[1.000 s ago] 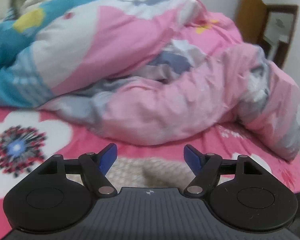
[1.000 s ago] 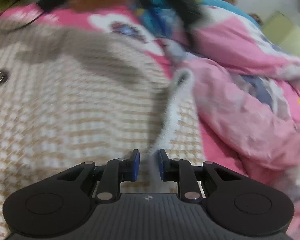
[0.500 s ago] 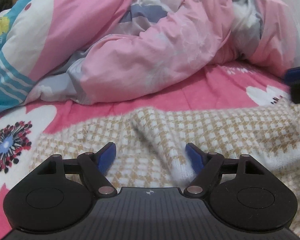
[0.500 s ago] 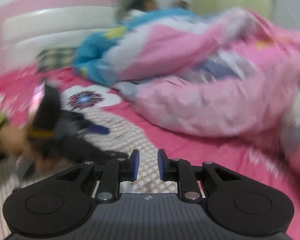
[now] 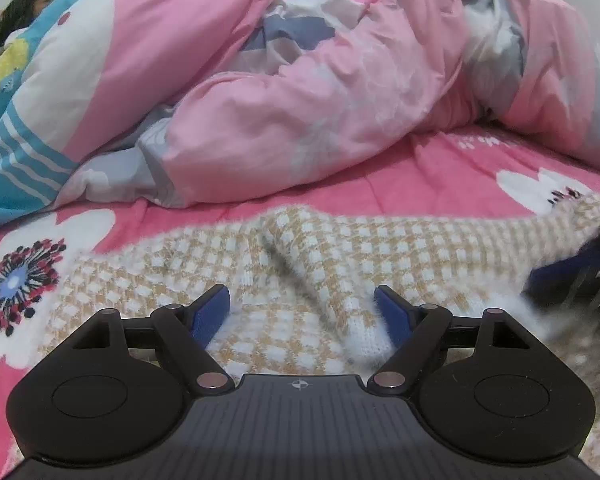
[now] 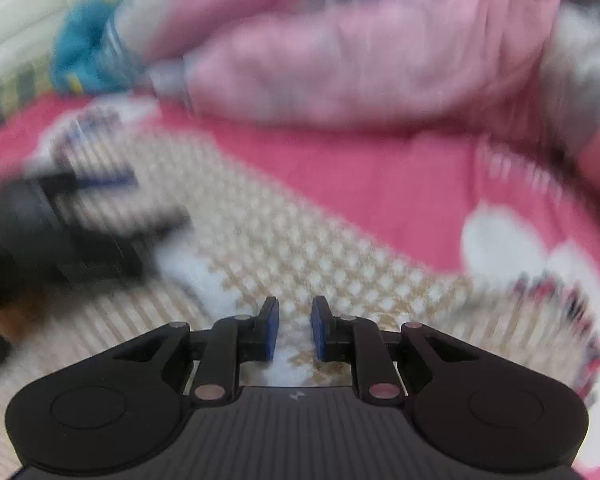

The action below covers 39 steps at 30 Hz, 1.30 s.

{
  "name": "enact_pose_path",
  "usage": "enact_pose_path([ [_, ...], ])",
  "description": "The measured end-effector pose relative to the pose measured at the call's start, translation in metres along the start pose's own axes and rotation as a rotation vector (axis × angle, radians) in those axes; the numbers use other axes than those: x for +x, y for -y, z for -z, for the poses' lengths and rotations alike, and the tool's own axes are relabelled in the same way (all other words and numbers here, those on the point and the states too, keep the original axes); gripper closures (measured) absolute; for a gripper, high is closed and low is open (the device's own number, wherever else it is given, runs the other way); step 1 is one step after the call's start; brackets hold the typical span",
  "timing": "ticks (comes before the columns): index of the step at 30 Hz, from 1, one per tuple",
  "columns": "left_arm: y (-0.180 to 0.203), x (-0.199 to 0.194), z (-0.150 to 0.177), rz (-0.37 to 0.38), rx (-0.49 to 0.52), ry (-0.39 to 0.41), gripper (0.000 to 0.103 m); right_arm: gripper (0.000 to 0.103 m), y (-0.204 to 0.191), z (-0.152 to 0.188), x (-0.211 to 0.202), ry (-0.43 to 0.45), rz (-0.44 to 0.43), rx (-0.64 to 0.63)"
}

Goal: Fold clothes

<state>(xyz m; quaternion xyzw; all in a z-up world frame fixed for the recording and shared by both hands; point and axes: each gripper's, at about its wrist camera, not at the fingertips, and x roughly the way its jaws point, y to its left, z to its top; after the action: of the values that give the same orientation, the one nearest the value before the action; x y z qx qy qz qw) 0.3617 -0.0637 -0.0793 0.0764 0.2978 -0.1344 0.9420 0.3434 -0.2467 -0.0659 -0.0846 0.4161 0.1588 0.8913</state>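
Left tongs [image 5: 302, 312] stand apart, straddling the cardigan's [image 5: 380, 248] sleeve ridge; right tongs [image 6: 294, 330], nearly together and empty, hover right.

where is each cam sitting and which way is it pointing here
Left wrist: sits on the left gripper, looking forward and downward along its wide-apart blue fingers at the checked knit garment, with the pink quilt heaped behind; the right gripper enters at the right edge.
Right wrist: sits on the right gripper, fingers narrowly apart over the garment's white edge; blurred, it faces the same quilt, with the left gripper at the left.
Shared: garment, quilt, pink flowered sheet, and each view shows the other gripper.
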Motion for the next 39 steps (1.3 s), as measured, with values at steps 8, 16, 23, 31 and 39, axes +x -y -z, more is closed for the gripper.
enact_pose_path([
  [8, 0.003, -0.018, 0.009, 0.01, 0.051, 0.023, 0.021, 0.084, -0.007, -0.004, -0.018, -0.023, -0.013, 0.037],
  [16, -0.014, -0.063, -0.024, -0.051, -0.005, -0.068, 0.021, 0.082, -0.01, -0.007, -0.073, 0.012, -0.02, 0.119],
  [23, -0.064, -0.205, -0.007, -0.026, -0.025, -0.038, 0.02, 0.071, -0.02, 0.042, -0.211, 0.117, -0.099, 0.216],
  [31, -0.121, -0.317, 0.113, -0.006, -0.213, -0.152, 0.015, 0.052, -0.046, 0.172, -0.306, 0.173, -0.274, 0.419],
  [39, -0.15, -0.349, 0.203, 0.028, -0.481, -0.181, 0.025, 0.05, -0.052, 0.268, -0.297, 0.1, -0.314, 0.733],
])
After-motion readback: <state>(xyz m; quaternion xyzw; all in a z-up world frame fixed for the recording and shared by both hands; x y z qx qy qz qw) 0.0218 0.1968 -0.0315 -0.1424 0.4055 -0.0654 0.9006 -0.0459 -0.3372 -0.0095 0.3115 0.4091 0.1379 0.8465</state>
